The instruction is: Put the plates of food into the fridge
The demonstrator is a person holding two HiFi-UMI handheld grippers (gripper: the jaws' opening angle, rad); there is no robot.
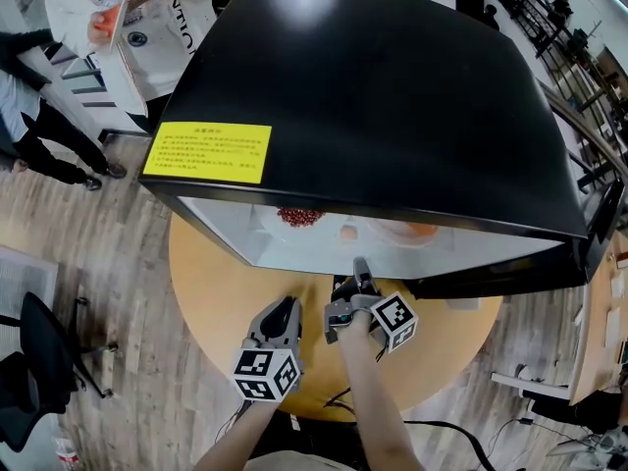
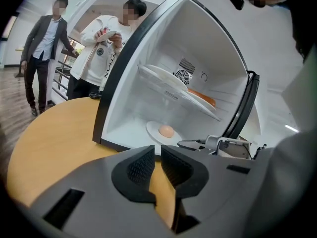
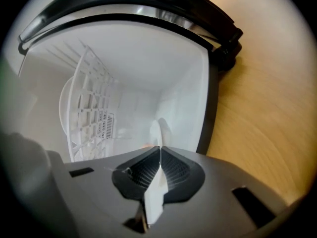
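Lettering on the yellow label atop the black fridge was too small to read. Dark letters on a bystander's white top were only partly legible.

The fridge stood on a round wooden table with its door swung open on the right. A wire shelf carried one plate with orange food and a second plate beside it.

The right gripper was clamped on the near rim of a white plate. That plate lay on the fridge floor just inside the opening and bore a pale round piece of food.

The left gripper hung over the table before the fridge. Its jaws were narrowly apart with nothing between them.

Bare tabletop lay left of the fridge, and a dark chair stood beyond the table's left edge.
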